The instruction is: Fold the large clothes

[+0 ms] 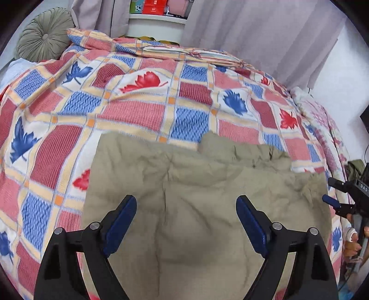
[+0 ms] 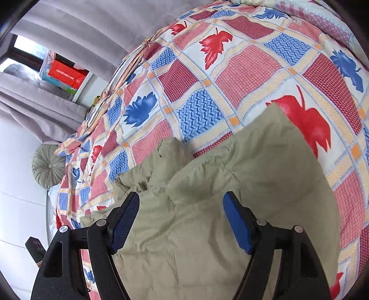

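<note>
A large khaki padded garment (image 1: pixel 203 198) lies folded over on a bed with a red, blue and cream leaf-patterned cover (image 1: pixel 138 106). My left gripper (image 1: pixel 186 200) hovers just above the garment with its blue-padded jaws wide apart and nothing between them. In the right wrist view the same garment (image 2: pixel 230 184) fills the lower middle, a rumpled fold near its far edge. My right gripper (image 2: pixel 181 198) stands open over the cloth, pads clear of it. The right gripper (image 1: pixel 332 198) also shows at the left wrist view's right edge, with a hand behind it.
A round green pleated cushion (image 1: pixel 43 37) sits at the head of the bed. Grey curtains (image 1: pixel 253 30) hang behind, with a white shelf holding red boxes (image 1: pixel 156 11). A pink quilt (image 1: pixel 322 120) lies along the bed's right side.
</note>
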A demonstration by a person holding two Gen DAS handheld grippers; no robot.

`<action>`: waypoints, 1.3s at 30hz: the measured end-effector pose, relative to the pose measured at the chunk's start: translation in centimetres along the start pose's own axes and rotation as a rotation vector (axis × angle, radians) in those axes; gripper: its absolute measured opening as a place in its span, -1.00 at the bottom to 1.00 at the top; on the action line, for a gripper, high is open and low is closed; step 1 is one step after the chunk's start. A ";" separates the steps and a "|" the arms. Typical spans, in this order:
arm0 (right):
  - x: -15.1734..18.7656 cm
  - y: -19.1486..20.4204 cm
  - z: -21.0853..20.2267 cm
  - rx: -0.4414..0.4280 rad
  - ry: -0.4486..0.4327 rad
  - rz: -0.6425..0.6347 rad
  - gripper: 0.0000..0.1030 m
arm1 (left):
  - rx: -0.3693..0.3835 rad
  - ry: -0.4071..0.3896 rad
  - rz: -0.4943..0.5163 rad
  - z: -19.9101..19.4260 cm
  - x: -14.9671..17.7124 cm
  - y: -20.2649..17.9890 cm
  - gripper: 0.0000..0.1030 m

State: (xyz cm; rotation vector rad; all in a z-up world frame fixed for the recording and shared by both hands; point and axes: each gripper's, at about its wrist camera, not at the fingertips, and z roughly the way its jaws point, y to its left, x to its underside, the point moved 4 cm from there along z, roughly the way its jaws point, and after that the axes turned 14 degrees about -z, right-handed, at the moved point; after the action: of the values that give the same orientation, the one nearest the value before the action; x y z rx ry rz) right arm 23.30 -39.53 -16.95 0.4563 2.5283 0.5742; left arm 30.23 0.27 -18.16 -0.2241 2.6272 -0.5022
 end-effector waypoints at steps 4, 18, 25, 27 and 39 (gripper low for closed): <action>2.9 -0.4 -2.1 -0.014 0.009 0.008 0.52 | 0.008 0.045 -0.022 -1.3 4.1 1.4 0.73; 17.0 -4.9 -6.0 -0.112 0.057 0.242 0.52 | 0.178 0.250 -0.409 -1.9 14.8 10.3 0.73; 18.7 -6.8 -2.3 -0.192 0.060 0.345 0.52 | 0.241 0.255 -0.543 2.0 15.1 11.7 0.73; 18.4 -6.6 -1.0 -0.202 0.063 0.355 0.54 | 0.246 0.244 -0.548 2.8 14.4 11.5 0.73; 14.7 -5.5 5.0 -0.262 0.053 0.388 0.58 | 0.206 0.202 -0.642 7.6 11.3 11.0 0.73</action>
State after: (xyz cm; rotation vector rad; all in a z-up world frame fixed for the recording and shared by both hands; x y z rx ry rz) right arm 12.83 -36.52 -29.29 0.8483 2.3761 1.0574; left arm 22.95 5.40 -33.22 -1.0091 2.6282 -1.0439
